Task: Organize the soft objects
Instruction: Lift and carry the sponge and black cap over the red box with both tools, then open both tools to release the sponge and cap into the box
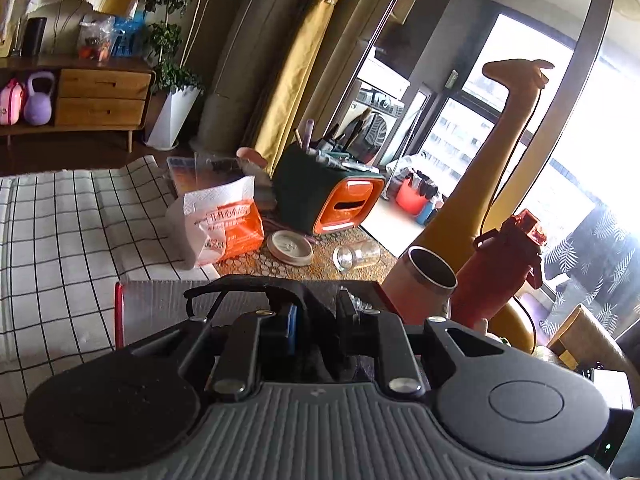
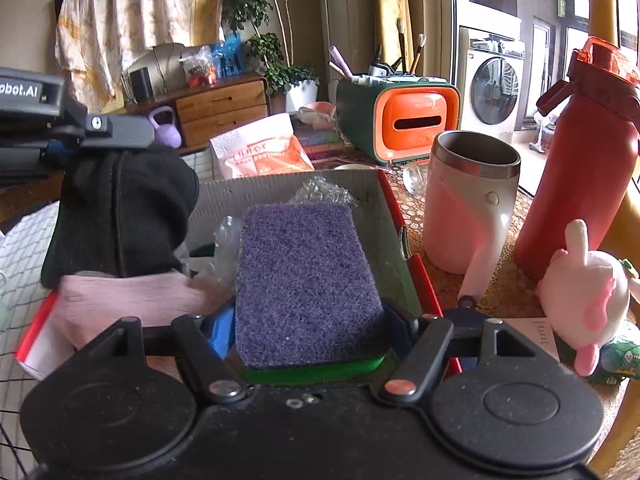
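On my left, the left gripper (image 2: 116, 136) hangs over the cardboard box (image 2: 280, 188), clenched on a black cloth (image 2: 120, 212) that droops above a pink cloth (image 2: 132, 300) in the box. My right gripper (image 2: 308, 328) sits low over the same box, its fingers clamped on a purple sponge (image 2: 304, 280) with a green underside. Further right on the patterned table (image 2: 508, 292) stand a white mug (image 2: 468, 208), a red bottle (image 2: 580, 160) and a pink plush toy (image 2: 584, 300).

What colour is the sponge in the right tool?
Purple sponge with green underside; right wrist view.
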Demonstrator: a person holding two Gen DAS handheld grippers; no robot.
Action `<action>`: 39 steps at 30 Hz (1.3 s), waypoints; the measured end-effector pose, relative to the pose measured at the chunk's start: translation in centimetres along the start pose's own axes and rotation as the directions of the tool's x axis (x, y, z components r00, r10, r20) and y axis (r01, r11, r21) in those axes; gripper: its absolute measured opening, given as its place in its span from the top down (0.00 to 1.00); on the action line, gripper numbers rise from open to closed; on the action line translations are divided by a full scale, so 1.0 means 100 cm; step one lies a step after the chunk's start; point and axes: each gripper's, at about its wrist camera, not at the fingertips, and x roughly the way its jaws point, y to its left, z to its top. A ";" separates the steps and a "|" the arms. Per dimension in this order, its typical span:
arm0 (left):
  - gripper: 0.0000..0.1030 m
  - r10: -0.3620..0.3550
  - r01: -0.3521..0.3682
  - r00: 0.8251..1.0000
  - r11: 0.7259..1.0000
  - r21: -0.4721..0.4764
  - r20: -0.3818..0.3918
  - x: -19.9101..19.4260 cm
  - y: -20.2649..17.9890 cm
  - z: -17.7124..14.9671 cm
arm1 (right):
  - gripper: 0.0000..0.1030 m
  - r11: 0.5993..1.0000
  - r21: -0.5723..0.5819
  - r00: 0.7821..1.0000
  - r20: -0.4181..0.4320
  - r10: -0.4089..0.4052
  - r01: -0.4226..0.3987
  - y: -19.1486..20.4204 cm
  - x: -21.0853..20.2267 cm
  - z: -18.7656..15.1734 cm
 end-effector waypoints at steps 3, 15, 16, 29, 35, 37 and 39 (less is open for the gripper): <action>0.82 0.014 -0.014 0.999 1.000 0.004 -0.045 0.010 0.002 -0.009 | 0.30 1.000 -0.019 1.000 -0.002 -0.018 0.018 0.002 0.004 -0.001; 0.82 0.024 -0.014 0.988 0.998 0.067 -0.155 0.028 -0.005 -0.033 | 0.28 0.998 -0.057 1.000 -0.002 -0.031 0.031 0.001 0.003 -0.005; 0.82 0.025 -0.014 0.987 0.997 0.071 -0.161 0.029 -0.005 -0.034 | 0.28 0.998 -0.056 1.000 -0.005 -0.030 0.030 0.001 0.002 -0.006; 0.66 0.073 -0.044 0.982 0.985 0.166 -0.174 0.025 -0.017 -0.043 | 0.17 0.999 -0.043 1.000 -0.027 0.003 -0.005 -0.003 -0.009 -0.009; 0.27 0.099 -0.076 0.987 0.981 0.177 -0.126 0.011 -0.018 -0.044 | 0.12 0.998 -0.059 1.000 -0.013 0.017 -0.017 -0.001 -0.020 -0.011; 0.27 0.100 -0.077 0.987 0.982 0.170 -0.128 0.007 -0.016 -0.043 | 0.10 0.998 -0.066 1.000 -0.009 0.021 -0.022 0.001 -0.025 -0.010; 0.27 0.099 -0.079 0.988 0.984 0.160 -0.121 0.001 -0.013 -0.043 | 0.08 0.997 -0.073 1.000 0.001 0.029 -0.028 0.002 -0.030 -0.010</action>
